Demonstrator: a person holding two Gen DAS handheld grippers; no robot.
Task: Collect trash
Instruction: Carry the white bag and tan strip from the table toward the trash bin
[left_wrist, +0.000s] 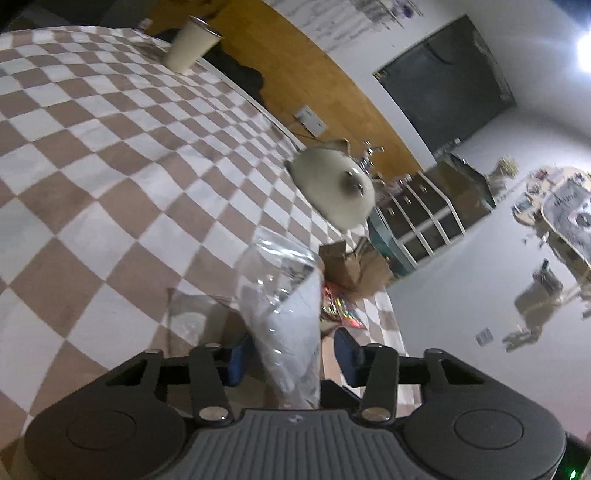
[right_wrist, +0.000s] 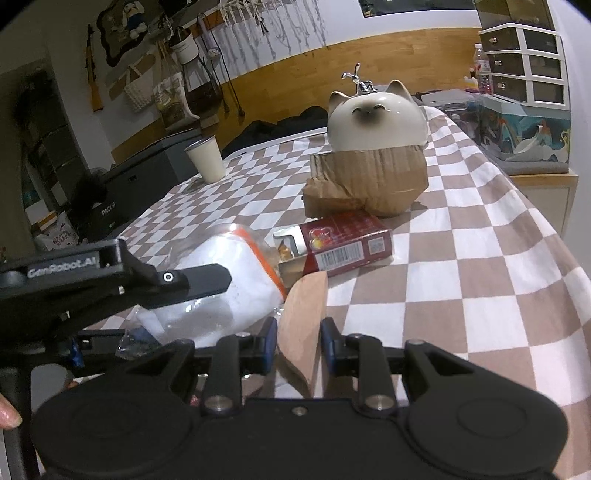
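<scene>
A clear plastic bag (left_wrist: 284, 310) with white contents and an orange seal strip runs between the blue pads of my left gripper (left_wrist: 291, 360), whose jaws stand apart around it; it also shows in the right wrist view (right_wrist: 229, 291). My right gripper (right_wrist: 295, 349) has a pinkish-brown paper piece (right_wrist: 303, 325) standing between its pads. A red carton (right_wrist: 347, 243) with a barcode and an open flap lies just beyond it. A crumpled brown paper bag (right_wrist: 373, 181) sits in front of a cream cat-shaped jar (right_wrist: 376, 118). The left gripper's body (right_wrist: 110, 280) crosses the right wrist view at left.
The checkered brown-and-white cloth (right_wrist: 480, 258) covers the table. A cream paper cup (right_wrist: 208, 158) stands at the far left edge, also in the left wrist view (left_wrist: 192, 44). A drawer unit (right_wrist: 524, 62) and a colourful box (right_wrist: 524, 133) stand beyond the right edge.
</scene>
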